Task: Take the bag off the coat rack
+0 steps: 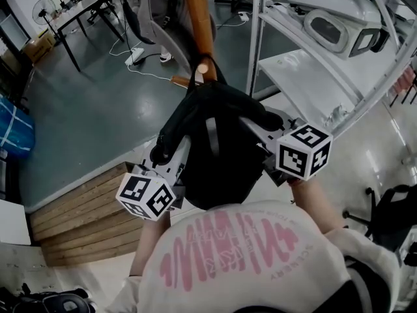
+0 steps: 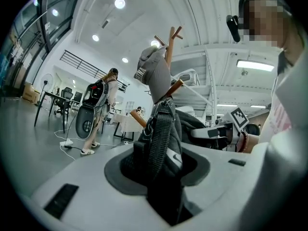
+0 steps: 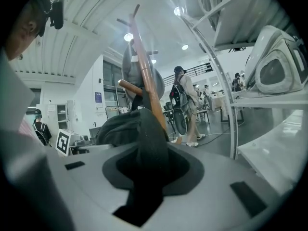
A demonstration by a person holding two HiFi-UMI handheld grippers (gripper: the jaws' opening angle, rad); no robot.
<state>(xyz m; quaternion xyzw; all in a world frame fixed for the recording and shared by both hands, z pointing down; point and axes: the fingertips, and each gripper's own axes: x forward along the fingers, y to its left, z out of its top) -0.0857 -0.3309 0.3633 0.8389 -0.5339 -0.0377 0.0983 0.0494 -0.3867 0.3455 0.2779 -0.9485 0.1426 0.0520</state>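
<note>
A black bag (image 1: 218,152) hangs against the wooden coat rack pole (image 1: 199,18), its top loop at a peg (image 1: 206,67). My left gripper (image 1: 171,152) grips the bag's left side and my right gripper (image 1: 264,129) its right side. In the left gripper view the bag's webbing strap (image 2: 161,134) fills the gap between the jaws of the left gripper (image 2: 161,165). In the right gripper view a fold of the bag's black fabric (image 3: 147,138) is pinched in the right gripper (image 3: 144,170). A grey garment (image 2: 155,73) hangs higher on the rack.
A white metal shelf unit (image 1: 257,38) with white equipment (image 1: 339,18) stands close on the right. A wooden pallet (image 1: 78,217) lies at lower left. A person with a backpack (image 2: 98,109) stands beyond, near tables (image 1: 78,12) and floor cables (image 1: 140,54).
</note>
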